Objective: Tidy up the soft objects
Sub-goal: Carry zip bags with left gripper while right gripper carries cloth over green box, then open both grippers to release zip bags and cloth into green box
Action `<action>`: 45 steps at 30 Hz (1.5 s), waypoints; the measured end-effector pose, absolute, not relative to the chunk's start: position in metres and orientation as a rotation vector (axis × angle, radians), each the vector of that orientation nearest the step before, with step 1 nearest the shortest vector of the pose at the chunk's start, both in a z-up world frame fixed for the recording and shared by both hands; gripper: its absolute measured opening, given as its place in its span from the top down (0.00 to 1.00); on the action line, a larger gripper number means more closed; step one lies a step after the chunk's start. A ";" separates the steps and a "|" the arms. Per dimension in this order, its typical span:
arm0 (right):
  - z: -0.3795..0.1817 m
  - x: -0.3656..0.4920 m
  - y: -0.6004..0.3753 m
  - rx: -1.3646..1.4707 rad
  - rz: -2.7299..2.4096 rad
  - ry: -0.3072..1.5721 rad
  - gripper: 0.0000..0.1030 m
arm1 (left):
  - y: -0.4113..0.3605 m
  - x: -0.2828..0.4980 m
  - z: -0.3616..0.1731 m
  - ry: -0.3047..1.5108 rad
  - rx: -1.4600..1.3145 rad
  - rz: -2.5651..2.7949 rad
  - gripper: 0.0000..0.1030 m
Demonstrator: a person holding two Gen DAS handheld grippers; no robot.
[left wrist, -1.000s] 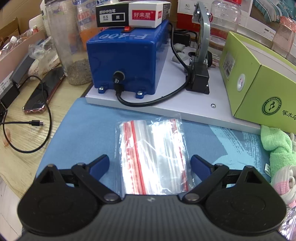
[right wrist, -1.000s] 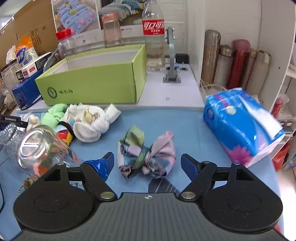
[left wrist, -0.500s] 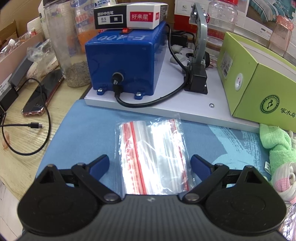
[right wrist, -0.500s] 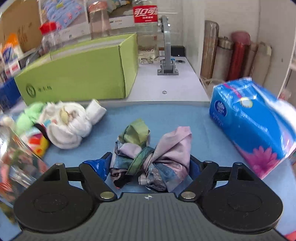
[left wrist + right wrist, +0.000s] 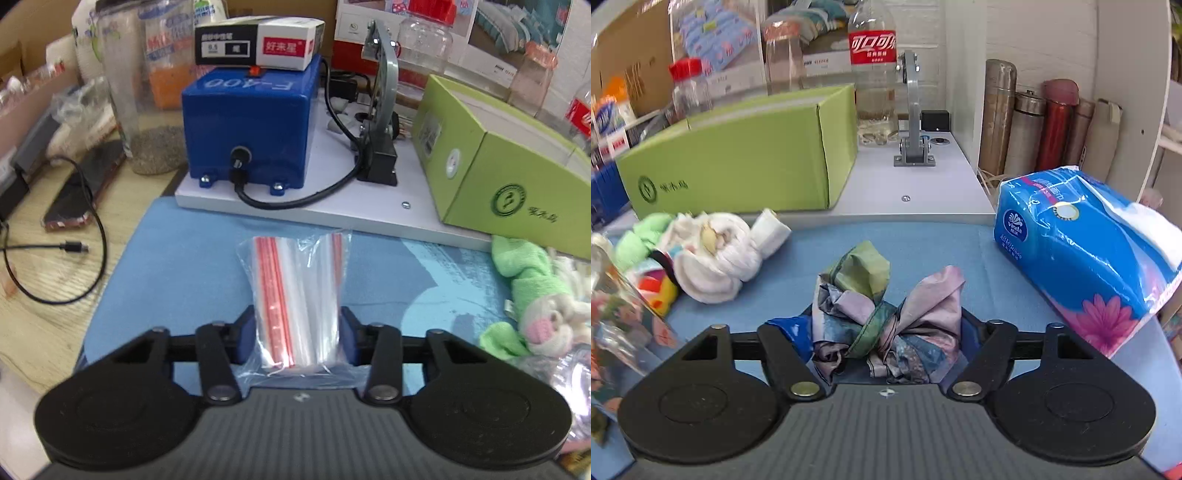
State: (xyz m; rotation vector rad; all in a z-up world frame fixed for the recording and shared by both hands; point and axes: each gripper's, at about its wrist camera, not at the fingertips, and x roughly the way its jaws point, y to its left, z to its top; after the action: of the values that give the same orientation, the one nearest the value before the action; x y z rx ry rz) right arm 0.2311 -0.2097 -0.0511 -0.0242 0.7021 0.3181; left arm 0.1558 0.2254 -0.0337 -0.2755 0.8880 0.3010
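A: What do the 2 grippers have?

B: The left gripper (image 5: 297,341) is closing, its blue pads pressed on a pack of clear zip bags (image 5: 297,291). The right gripper (image 5: 884,341) is closing around a knotted patterned cloth (image 5: 886,314), pads touching both sides.

A: And around them?

B: Both lie on the blue mat (image 5: 177,273). The pack's long axis runs away from the fingers toward the blue box (image 5: 249,122). A green carton (image 5: 738,162) stands beyond the cloth, on a crowded desk.
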 end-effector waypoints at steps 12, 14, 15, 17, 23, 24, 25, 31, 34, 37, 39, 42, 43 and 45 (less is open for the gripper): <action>0.030 0.206 -0.215 0.048 0.406 0.505 0.47 | 0.219 0.141 0.038 0.747 -0.361 0.074 0.68; 0.047 0.213 -0.205 0.046 0.444 0.473 0.47 | 0.212 0.156 0.057 0.710 -0.357 0.028 0.68; 0.055 0.220 -0.199 0.043 0.460 0.460 0.47 | 0.208 0.166 0.067 0.691 -0.348 0.009 0.68; 0.068 0.237 -0.183 0.022 0.488 0.438 0.47 | 0.198 0.189 0.085 0.656 -0.321 -0.021 0.68; 0.087 0.308 -0.133 -0.050 0.548 0.451 0.46 | 0.170 0.267 0.106 0.640 -0.278 -0.069 0.68; 0.087 0.320 -0.126 -0.062 0.555 0.460 0.46 | 0.167 0.279 0.103 0.651 -0.279 -0.077 0.68; 0.085 0.330 -0.119 -0.074 0.561 0.470 0.46 | 0.163 0.290 0.100 0.661 -0.278 -0.088 0.68; 0.057 0.378 -0.090 -0.088 0.599 0.565 0.41 | 0.144 0.342 0.071 0.732 -0.248 -0.085 0.42; 0.039 0.390 -0.078 -0.102 0.592 0.679 0.40 | 0.143 0.344 0.066 0.711 -0.239 -0.048 0.20; 0.035 0.386 -0.075 -0.120 0.577 0.632 0.38 | 0.149 0.340 0.068 0.698 -0.253 -0.060 0.20; 0.040 0.384 -0.079 -0.088 0.558 0.595 0.37 | 0.152 0.334 0.071 0.691 -0.254 -0.047 0.20; 0.047 0.385 -0.081 -0.066 0.567 0.603 0.36 | 0.156 0.325 0.076 0.678 -0.271 -0.036 0.20; 0.046 0.384 -0.080 -0.079 0.571 0.620 0.36 | 0.158 0.321 0.077 0.672 -0.278 -0.037 0.20; 0.035 0.394 -0.068 -0.155 0.578 0.727 0.36 | 0.158 0.314 0.080 0.667 -0.275 -0.039 0.20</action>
State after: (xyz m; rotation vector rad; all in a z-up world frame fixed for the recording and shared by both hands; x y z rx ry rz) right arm 0.3941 -0.0676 0.0353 -0.1548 0.7271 0.5782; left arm 0.3139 0.1579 0.0804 -0.2747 0.6672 -0.0386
